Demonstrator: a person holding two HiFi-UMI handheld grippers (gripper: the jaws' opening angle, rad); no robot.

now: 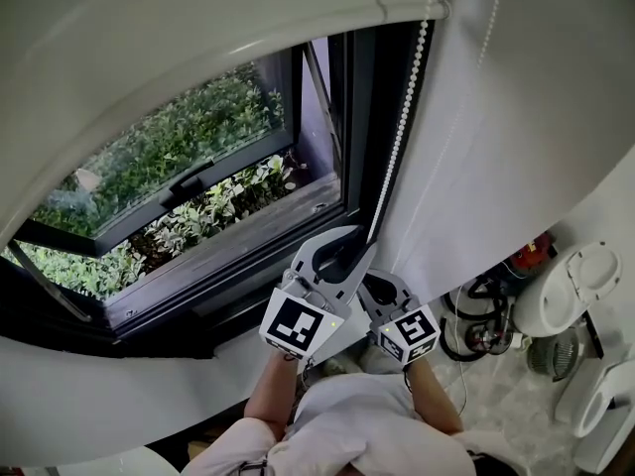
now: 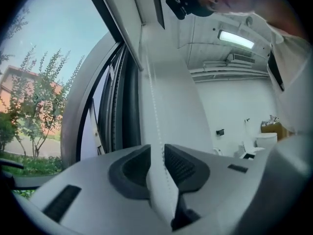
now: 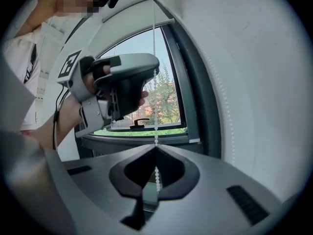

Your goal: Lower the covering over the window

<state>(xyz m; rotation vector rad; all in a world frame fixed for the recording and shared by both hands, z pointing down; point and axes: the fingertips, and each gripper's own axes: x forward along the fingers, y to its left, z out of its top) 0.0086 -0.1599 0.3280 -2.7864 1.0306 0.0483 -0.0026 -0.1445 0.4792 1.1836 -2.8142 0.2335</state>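
The roller blind point(image 1: 298, 38) is seen gathered along the top of the window point(image 1: 198, 167), its bottom rail high above the glass, so the pane is left almost wholly uncovered. The tilting sash is seen open, its dark handle point(image 1: 193, 179) in plain sight, with green shrubs point(image 1: 189, 127) beyond.

The blind's white bead chain point(image 1: 402, 137) is hung down the right side of the frame, just beside the white wall point(image 1: 496, 147), and is led into both grippers below the sill.

In the right gripper view, the right gripper point(image 3: 155, 150) is shown with its jaw tips brought together on the chain, and beads are seen running on through the hollow behind the tips.

Higher on the same strand, the left gripper point(image 2: 157, 148) is shown with its 2 jaws parted by a narrow gap. The chain is passed through that gap, but no pinch on it can be made out.

The lowering is judged to be at its very start. The chain is taken in hand, yet nearly the full drop of the blind is left to be drawn down, most likely by repeated pulls traded between the 2 grippers.

The grippers are held by a person in a white shirt point(image 1: 367, 434). White appliances point(image 1: 575, 286) are stood on the floor to the right.
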